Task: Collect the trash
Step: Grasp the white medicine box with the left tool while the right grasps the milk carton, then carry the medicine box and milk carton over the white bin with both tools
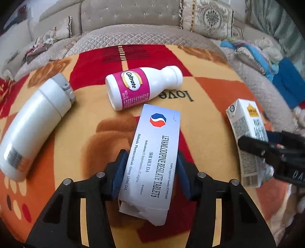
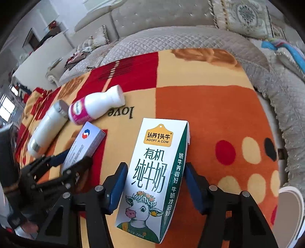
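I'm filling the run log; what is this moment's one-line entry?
left gripper: fingers closed on tablet box | right gripper: fingers closed on milk carton | Caltrate bottle, white flask: untouched

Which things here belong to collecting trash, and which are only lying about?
For the job:
- tablet box, between the left tool pads
- milk carton, between the right tool pads
- Caltrate bottle, perhaps

Lying about:
- white flask
- blanket
- sofa

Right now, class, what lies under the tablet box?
Under the tablet box shows only the patterned blanket, orange and red around its edges. The patch beneath it is covered, so anything there stays unseen.
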`<state>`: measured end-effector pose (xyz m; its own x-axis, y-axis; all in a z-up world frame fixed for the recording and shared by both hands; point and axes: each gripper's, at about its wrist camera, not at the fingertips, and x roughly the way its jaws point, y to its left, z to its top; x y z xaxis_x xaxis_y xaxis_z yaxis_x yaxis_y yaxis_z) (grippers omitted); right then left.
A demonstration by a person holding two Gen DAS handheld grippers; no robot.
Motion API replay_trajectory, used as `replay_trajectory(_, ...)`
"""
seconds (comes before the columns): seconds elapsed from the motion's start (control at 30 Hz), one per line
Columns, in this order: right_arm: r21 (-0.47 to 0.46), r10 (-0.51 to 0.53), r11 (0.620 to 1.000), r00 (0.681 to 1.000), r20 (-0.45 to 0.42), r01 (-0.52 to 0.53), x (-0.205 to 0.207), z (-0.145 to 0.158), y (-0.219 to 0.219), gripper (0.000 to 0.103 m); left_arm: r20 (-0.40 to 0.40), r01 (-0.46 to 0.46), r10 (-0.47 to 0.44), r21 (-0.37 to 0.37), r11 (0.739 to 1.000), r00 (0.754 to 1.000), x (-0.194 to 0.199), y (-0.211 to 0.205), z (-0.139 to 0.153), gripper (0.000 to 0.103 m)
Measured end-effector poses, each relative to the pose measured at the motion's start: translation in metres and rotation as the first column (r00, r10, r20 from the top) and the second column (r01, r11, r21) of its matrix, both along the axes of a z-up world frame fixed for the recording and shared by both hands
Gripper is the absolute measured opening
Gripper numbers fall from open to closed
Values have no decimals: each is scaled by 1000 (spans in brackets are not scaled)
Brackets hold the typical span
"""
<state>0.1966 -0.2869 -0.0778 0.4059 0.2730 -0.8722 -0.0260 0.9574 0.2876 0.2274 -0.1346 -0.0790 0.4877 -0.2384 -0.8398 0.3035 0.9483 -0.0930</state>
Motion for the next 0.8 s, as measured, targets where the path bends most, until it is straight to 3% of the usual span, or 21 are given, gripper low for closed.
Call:
replay_trajectory(0.2, -13, 18, 1000, 999, 50, -18, -39, 20, -7, 58, 23, -31, 32, -30, 999, 999, -32, 4, 14, 49)
replay_trajectory(0.8, -21, -59, 998, 996, 65, 61, -138, 36, -55, 58, 73, 72, -69, -39, 997, 995, -134, -59, 39, 49)
